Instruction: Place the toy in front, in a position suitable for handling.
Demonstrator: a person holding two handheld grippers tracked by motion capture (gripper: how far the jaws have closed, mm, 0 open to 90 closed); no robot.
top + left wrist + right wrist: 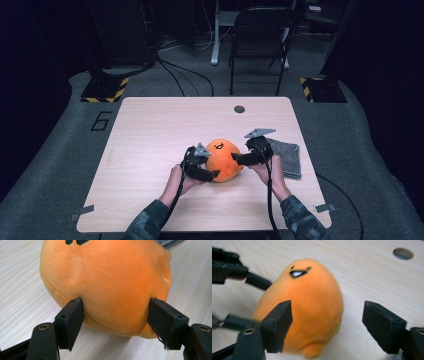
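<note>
An orange plush toy [222,160] with a black face mark rests near the middle of the wooden table [160,125]. My left gripper [212,174] grips it from the near left. In the left gripper view the jaws press into both sides of the plush toy's [107,277] lower body, so the left gripper [115,312] is shut on it. My right gripper [237,159] reaches in from the right. It stands open [327,312]: its left jaw is in front of the blurred plush toy [304,302], and its right jaw is apart from the toy over bare wood.
A grey flat cloth pad [287,156] lies just right of my right hand. A round hole [239,109] is in the table's far side. A black folding chair [260,35] and cables stand beyond the table.
</note>
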